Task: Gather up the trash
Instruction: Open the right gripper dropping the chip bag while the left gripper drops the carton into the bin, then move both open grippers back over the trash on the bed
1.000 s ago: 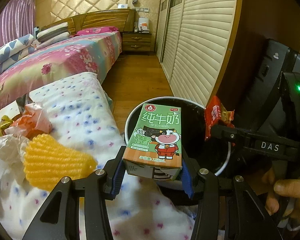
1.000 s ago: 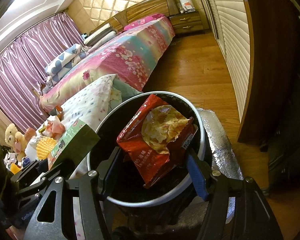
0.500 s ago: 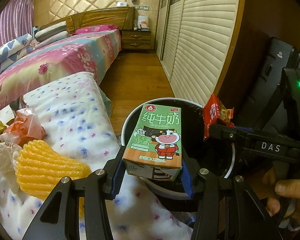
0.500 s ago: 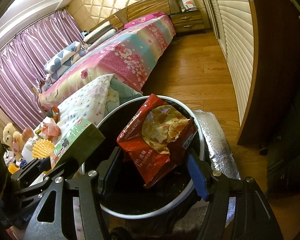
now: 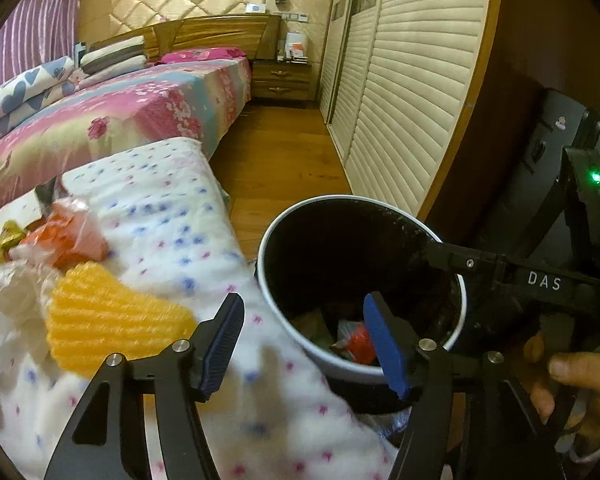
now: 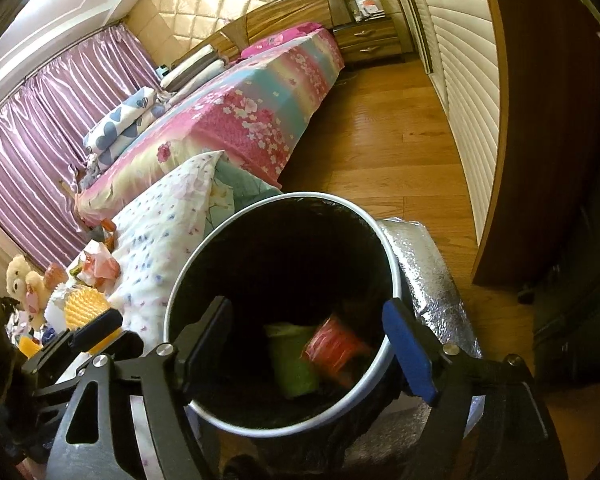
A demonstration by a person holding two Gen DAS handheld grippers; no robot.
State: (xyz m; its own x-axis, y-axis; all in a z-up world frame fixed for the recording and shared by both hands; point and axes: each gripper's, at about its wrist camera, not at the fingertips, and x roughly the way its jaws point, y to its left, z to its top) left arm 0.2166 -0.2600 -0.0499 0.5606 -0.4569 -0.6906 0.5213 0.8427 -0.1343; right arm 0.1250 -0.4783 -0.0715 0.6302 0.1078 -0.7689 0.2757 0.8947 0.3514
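Milk carton (image 6: 290, 360), snack bag (image 6: 334, 350) now binned (image 6: 384, 248)

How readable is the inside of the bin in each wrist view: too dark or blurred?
Left wrist: bin interior mostly black, trash at the bottom dim, dotted quilt motion-smeared. Right wrist: green carton and red packet visible but soft; strong fisheye bending.

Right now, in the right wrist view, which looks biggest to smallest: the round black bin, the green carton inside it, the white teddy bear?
1. Round black bin.
2. Green carton.
3. White teddy bear, though it sits farther away, so unsure.
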